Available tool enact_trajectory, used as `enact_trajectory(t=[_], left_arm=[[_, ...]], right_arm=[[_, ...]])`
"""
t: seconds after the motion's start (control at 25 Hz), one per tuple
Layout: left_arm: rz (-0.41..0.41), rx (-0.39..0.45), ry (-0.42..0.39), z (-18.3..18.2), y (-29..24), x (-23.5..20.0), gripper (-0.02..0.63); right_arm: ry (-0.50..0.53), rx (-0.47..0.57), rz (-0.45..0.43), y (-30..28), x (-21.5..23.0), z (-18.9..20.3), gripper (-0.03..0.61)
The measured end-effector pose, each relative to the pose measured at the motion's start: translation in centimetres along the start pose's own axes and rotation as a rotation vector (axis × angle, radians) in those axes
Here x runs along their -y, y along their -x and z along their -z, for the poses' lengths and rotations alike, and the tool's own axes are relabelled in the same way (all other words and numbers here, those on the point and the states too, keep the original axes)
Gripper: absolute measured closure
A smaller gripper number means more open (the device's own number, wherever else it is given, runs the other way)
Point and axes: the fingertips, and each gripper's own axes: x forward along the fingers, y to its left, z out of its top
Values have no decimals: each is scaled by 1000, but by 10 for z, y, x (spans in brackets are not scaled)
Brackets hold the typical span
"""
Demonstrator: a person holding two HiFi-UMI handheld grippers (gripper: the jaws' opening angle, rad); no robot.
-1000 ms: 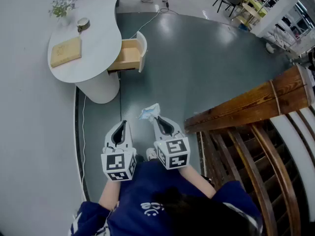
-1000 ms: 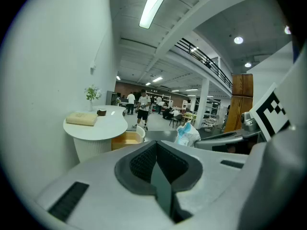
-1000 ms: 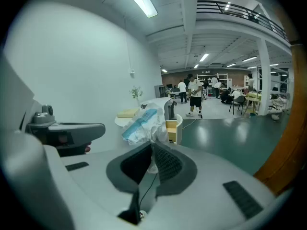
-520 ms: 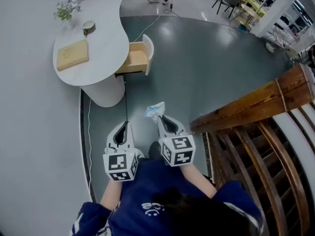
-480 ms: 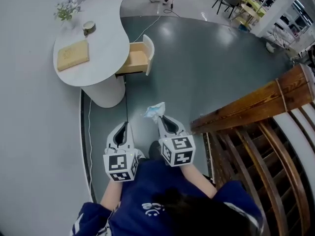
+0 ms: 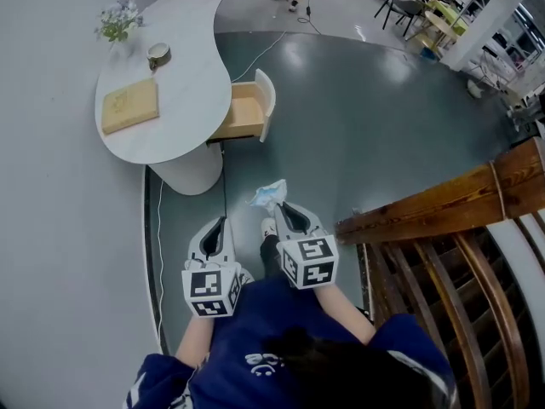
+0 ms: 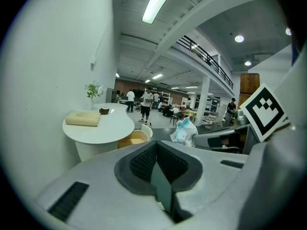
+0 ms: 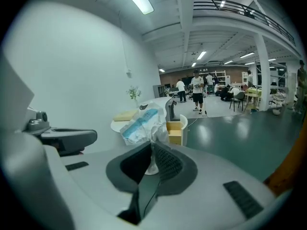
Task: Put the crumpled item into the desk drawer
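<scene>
Sticking forward from the right gripper, pinched between its near-closed jaws: crumpled item.

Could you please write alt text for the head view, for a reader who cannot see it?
From above, a person's right gripper grips a crumpled white-and-blue item, facing a white desk whose drawer stands open ahead. The left gripper beside it is shut and empty; a wooden railing runs at right.

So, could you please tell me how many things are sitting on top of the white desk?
3: a flat tan block near the middle, a small round cup beyond it, and flowers at the far end by the wall. Nothing looks hidden.
</scene>
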Motion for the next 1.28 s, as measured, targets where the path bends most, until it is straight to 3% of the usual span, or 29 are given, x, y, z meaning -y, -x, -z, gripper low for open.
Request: enact_trajectory(t=[0.32, 0.64, 0.92, 1.28], left_arm=[[-51, -25, 1, -28, -70, -19, 609], [-117, -26, 40, -62, -148, -26, 609], [-159, -40, 70, -70, -200, -14, 609], [-183, -36, 77, -76, -229, -14, 609]], right_arm=[[20, -10, -34, -64, 44, -43, 546], [27, -18, -129, -125, 89, -83, 546], [64, -92, -131, -168, 138, -87, 547], [64, -111, -176, -188, 154, -96, 546]])
